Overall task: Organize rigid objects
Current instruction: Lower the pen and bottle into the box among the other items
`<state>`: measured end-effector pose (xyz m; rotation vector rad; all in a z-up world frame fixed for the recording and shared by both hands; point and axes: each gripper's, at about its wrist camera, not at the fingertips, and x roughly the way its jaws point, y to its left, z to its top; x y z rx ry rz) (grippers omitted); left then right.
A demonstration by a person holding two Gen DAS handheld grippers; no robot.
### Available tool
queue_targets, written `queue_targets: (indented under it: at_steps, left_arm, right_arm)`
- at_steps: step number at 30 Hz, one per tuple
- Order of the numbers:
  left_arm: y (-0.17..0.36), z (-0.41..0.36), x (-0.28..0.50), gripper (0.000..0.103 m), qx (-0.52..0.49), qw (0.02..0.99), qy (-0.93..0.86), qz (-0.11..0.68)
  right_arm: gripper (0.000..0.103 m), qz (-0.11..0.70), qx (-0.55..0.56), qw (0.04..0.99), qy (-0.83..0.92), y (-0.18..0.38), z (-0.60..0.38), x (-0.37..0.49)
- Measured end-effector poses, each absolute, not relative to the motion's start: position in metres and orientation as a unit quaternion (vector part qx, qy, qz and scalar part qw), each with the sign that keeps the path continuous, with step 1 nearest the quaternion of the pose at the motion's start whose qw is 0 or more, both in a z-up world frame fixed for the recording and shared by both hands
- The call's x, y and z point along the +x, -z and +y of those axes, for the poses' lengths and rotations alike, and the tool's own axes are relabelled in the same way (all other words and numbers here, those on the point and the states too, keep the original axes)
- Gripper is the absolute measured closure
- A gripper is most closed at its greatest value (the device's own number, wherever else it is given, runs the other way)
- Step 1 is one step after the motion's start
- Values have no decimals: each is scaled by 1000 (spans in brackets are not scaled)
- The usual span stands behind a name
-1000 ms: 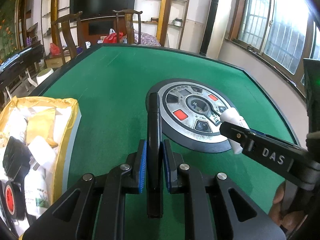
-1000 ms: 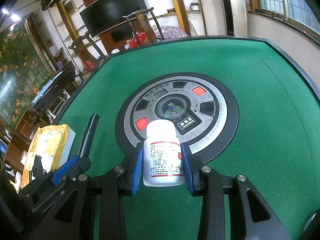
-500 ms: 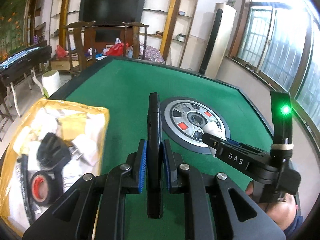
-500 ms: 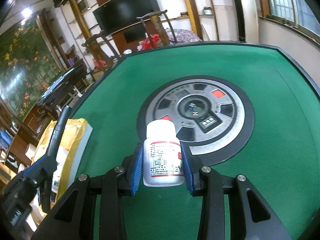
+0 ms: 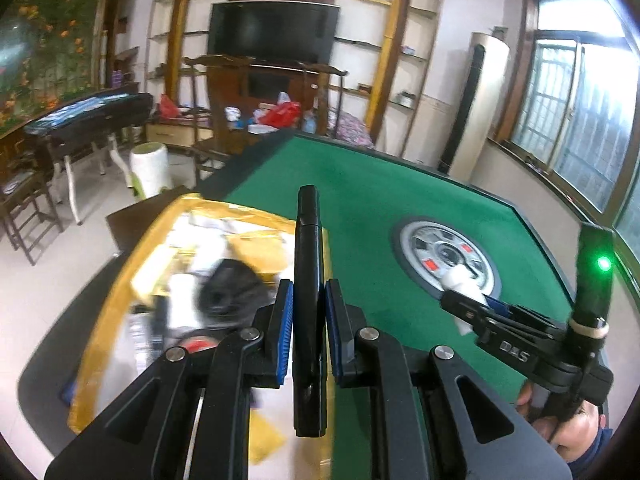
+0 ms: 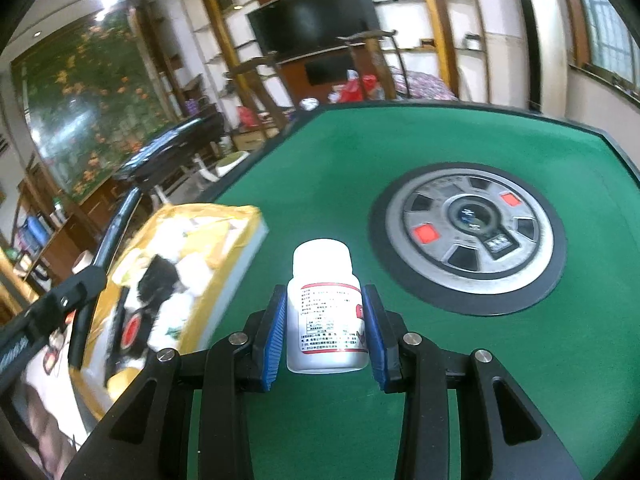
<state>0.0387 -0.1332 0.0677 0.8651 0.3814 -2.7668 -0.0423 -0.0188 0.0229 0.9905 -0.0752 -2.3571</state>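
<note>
My left gripper [image 5: 308, 312] is shut on a long flat black bar [image 5: 308, 280] that stands up between its blue pads, above the right edge of a yellow-lined box [image 5: 120, 292]. My right gripper [image 6: 325, 320] is shut on a white pill bottle [image 6: 324, 312] with a printed label, held upright over the green felt, just right of the same yellow-lined box [image 6: 224, 240]. In the left wrist view the right gripper [image 5: 468, 304] shows at the right with the white bottle [image 5: 460, 280] at its tip. In the right wrist view the left gripper's black bar [image 6: 116, 232] reaches over the box.
The box holds a black object [image 5: 232, 292], a roll of black tape with a red core [image 6: 130, 330] and white packets. A round grey and black console [image 6: 468, 236] sits in the middle of the green table [image 6: 400, 140]. Chairs and a dark side table [image 5: 88, 112] stand beyond.
Both grippers have swung left toward the yellow-lined box, each keeping its load. The left gripper has also risen, and the box now lies right under its bar.
</note>
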Motion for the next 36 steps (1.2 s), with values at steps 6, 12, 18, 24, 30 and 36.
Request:
queue_targets:
  at_steps: [6, 12, 18, 24, 30, 36]
  left_arm:
    - [-56, -173, 55, 90, 295, 146, 932, 152]
    - [-40, -191, 60, 90, 303, 153, 925, 173]
    - [-29, -201, 68, 90, 309, 159, 920, 179]
    - [-17, -209, 67, 90, 319, 162, 916, 179]
    - [-4, -202, 63, 90, 331, 157, 917, 161]
    - [0, -207, 67, 90, 332, 165, 916, 152]
  right_arm:
    - [70, -9, 349, 334, 876, -21, -46, -20]
    - [70, -10, 343, 363, 866, -16, -79, -1]
    - [70, 0, 358, 389, 849, -5, -119, 14]
    - [70, 20, 369, 392, 842, 10, -139, 16]
    - [70, 22, 376, 380, 845, 17, -136, 18]
    - [70, 26, 370, 384, 846, 15, -141, 22]
